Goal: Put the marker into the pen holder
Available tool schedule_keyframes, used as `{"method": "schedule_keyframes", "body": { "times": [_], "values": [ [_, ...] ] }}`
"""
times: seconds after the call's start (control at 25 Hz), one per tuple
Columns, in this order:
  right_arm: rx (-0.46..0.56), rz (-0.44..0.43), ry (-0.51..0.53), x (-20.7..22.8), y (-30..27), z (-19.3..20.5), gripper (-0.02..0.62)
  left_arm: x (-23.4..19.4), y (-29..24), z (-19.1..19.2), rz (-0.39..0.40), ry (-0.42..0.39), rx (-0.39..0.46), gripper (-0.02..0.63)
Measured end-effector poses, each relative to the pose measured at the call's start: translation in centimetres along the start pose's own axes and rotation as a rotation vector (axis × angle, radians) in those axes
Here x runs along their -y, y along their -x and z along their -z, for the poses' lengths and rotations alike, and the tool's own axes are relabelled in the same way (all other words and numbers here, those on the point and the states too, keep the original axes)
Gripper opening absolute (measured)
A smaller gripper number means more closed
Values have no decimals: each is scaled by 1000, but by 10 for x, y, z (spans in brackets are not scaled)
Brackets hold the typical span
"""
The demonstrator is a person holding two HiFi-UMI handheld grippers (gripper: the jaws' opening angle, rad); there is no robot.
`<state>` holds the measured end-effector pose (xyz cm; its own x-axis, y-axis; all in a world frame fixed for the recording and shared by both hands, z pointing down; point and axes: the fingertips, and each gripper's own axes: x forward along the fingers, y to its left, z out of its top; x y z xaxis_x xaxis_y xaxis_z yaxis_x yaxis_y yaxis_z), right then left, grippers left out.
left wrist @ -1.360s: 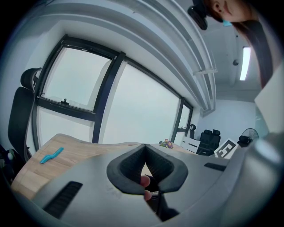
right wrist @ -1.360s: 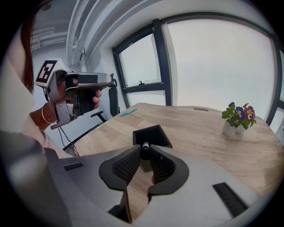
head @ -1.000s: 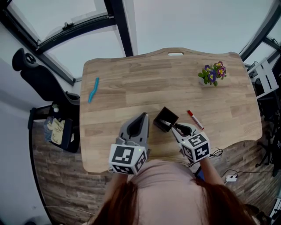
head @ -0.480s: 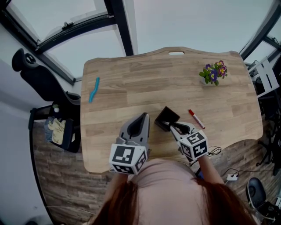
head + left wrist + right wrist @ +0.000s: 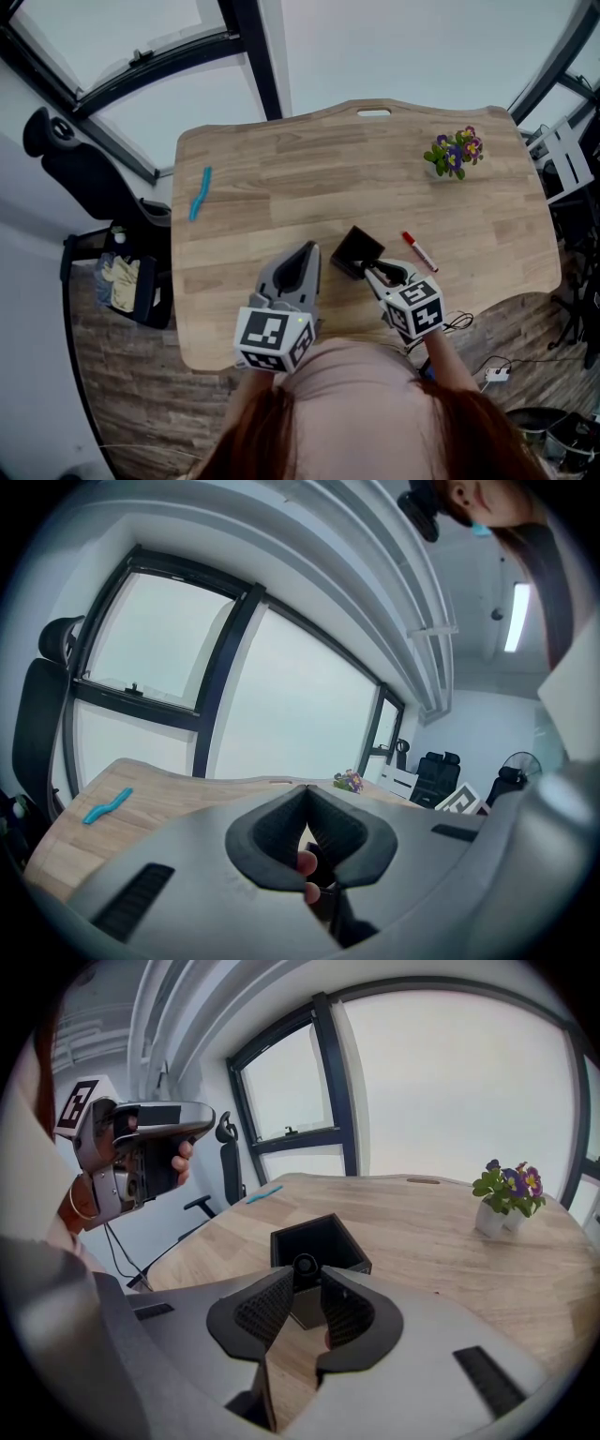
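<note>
A black square pen holder [image 5: 358, 251] stands on the wooden table [image 5: 281, 178] near its front edge. My right gripper [image 5: 371, 273] is just in front of it, shut on a dark marker. In the right gripper view the marker's round end [image 5: 304, 1266] pokes out between the jaws of the right gripper [image 5: 302, 1284], pointing at the open holder [image 5: 349, 1250]. A red marker [image 5: 419, 251] lies on the table to the right of the holder. My left gripper [image 5: 307, 253] hovers left of the holder. It is shut and holds nothing [image 5: 306, 795].
A small pot of purple flowers [image 5: 454, 155] stands at the far right of the table. A blue wavy strip [image 5: 200, 191] lies at the far left. A black office chair [image 5: 84, 169] is beside the table's left edge. Windows run behind the table.
Hardly anything: my right gripper with the marker has crept slightly toward the holder. The left gripper has stayed still.
</note>
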<state>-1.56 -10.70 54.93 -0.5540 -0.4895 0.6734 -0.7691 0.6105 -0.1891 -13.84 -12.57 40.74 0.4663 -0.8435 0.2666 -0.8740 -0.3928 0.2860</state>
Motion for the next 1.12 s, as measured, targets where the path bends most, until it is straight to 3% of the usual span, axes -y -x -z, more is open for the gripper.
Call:
{"method": "schedule_keyframes", "body": {
  "times": [0.44,1.12],
  "values": [
    [29,32,-22,-1,9,-2,89,3,-3,5,40,4,-20,2],
    [113,202,-77,4,31,-2,84,8,-7,16,143,-4,-71,2]
  ]
}}
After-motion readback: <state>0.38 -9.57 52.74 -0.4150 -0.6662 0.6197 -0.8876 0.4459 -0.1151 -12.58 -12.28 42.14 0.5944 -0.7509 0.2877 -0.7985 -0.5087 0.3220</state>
